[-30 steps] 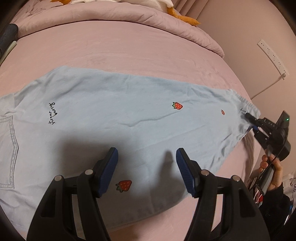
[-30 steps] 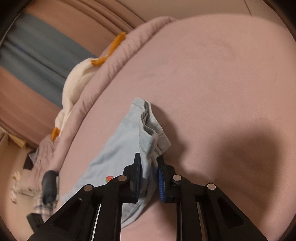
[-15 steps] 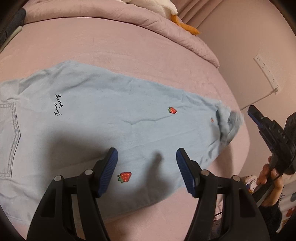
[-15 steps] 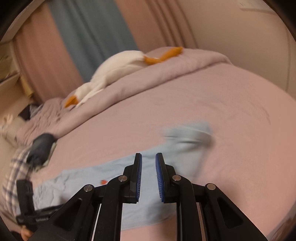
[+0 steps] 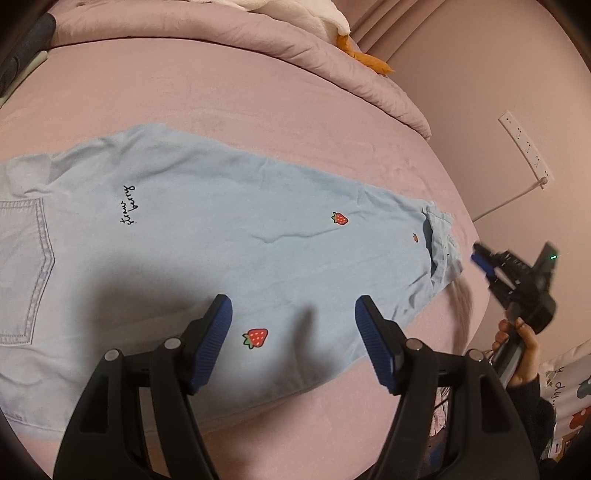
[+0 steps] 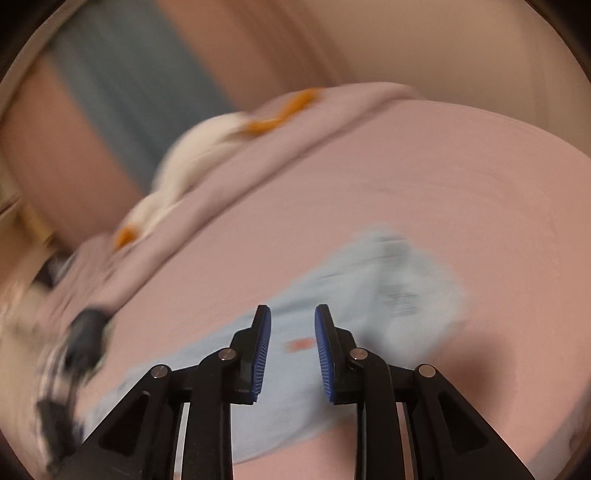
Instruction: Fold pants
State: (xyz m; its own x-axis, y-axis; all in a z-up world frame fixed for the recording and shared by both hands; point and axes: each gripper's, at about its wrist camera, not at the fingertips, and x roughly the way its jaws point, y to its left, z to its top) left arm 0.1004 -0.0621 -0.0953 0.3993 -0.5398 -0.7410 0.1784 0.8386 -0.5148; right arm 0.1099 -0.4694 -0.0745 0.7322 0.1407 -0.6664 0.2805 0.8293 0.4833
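Left wrist view looks down over the left gripper (image 5: 291, 332), whose jaws stand spread wide with nothing between them, above the pale blue pants (image 5: 221, 251) lying flat on the pink bed (image 5: 258, 103). A strawberry patch (image 5: 255, 338) shows in the gap between the blue pads, another strawberry (image 5: 340, 218) sits further along the leg, and a line of black script (image 5: 129, 205) marks the fabric nearer the waist. The back pocket (image 5: 26, 269) and the waist end run off the left edge of the frame, so their full outline is cut off. At the far cuff (image 5: 441, 243) the hem is bunched and turned over on itself. Just past it, the right gripper (image 5: 480, 258) is blurred and apart from the cloth, with the person's right hand (image 5: 517, 350) on its handle; from this side its jaws cannot be read. A rumpled duvet (image 5: 258, 33) with a white plush toy (image 5: 310, 11), mostly cropped by the top edge, lies beyond, and a power strip (image 5: 526, 149) hangs on the wall. Right wrist view is heavily smeared: its jaws are parted and hold nothing, and the pants (image 6: 388, 295) appear only as a blue blur on the bed (image 6: 443, 184) ahead, with a dark shape (image 6: 86, 339) at the left too blurred to identify.
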